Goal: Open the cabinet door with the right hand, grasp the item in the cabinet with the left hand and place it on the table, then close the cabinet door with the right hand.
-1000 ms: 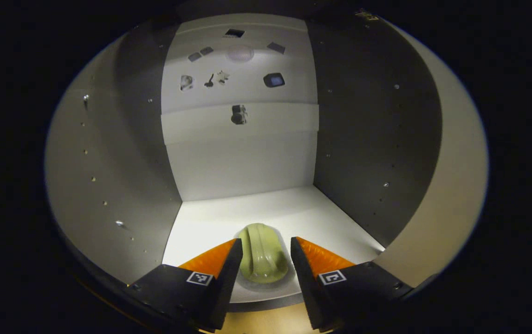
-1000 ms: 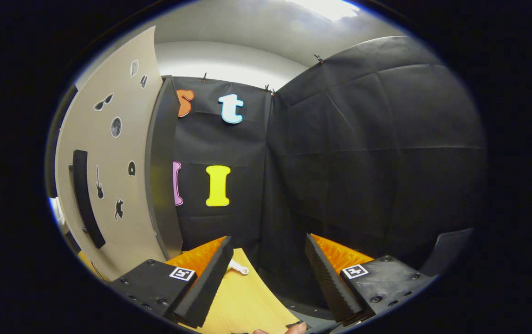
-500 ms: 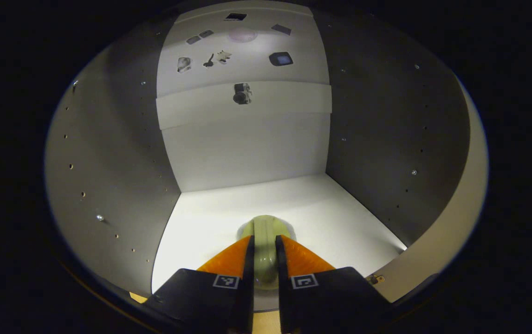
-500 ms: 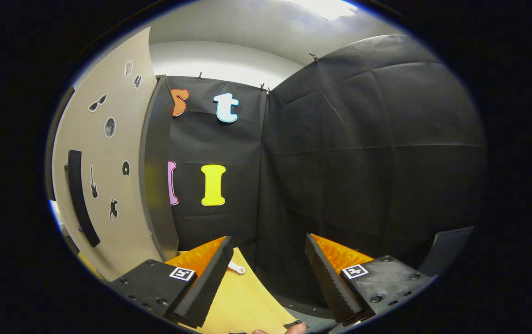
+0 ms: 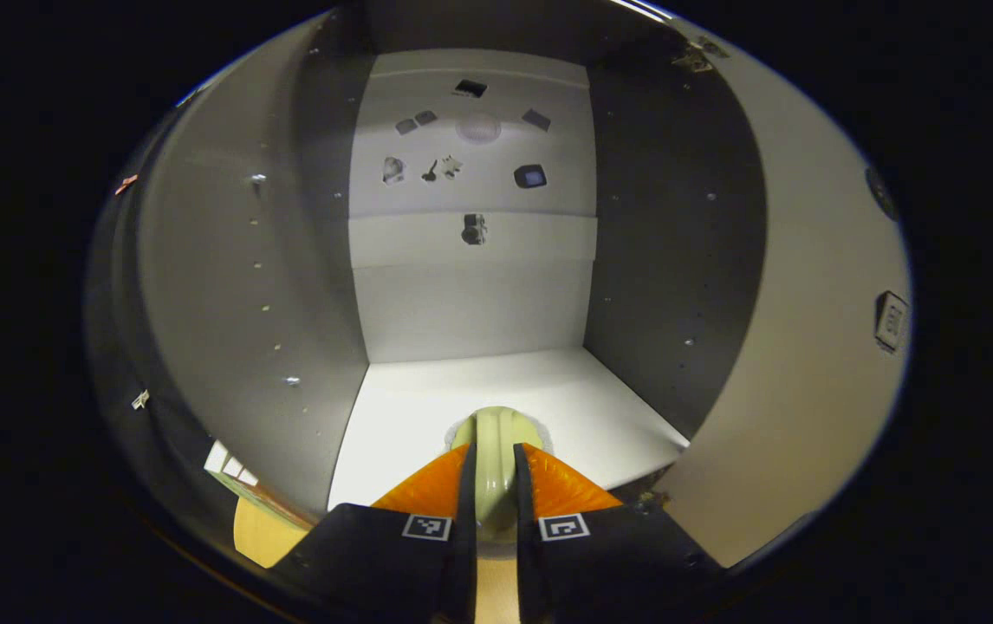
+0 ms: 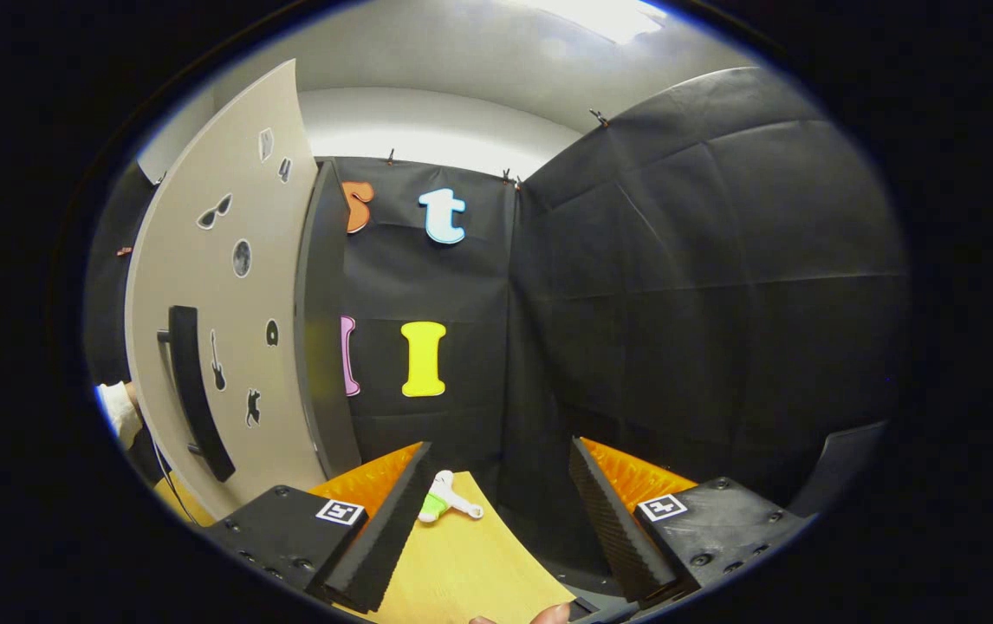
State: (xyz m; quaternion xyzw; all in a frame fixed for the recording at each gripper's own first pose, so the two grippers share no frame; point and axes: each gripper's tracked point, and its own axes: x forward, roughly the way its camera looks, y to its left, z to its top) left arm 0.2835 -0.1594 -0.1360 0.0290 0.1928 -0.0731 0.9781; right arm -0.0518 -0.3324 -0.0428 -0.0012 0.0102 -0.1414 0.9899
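Left tongs (image 5: 491, 485) clamped on green item (image 5: 496, 451) at cabinet (image 5: 479, 381) floor's front edge; right tongs (image 6: 496, 503) wide, empty, beside open door (image 6: 228, 347); step: retrieval; next: withdraw, lower onto desk (image 6: 470, 572).
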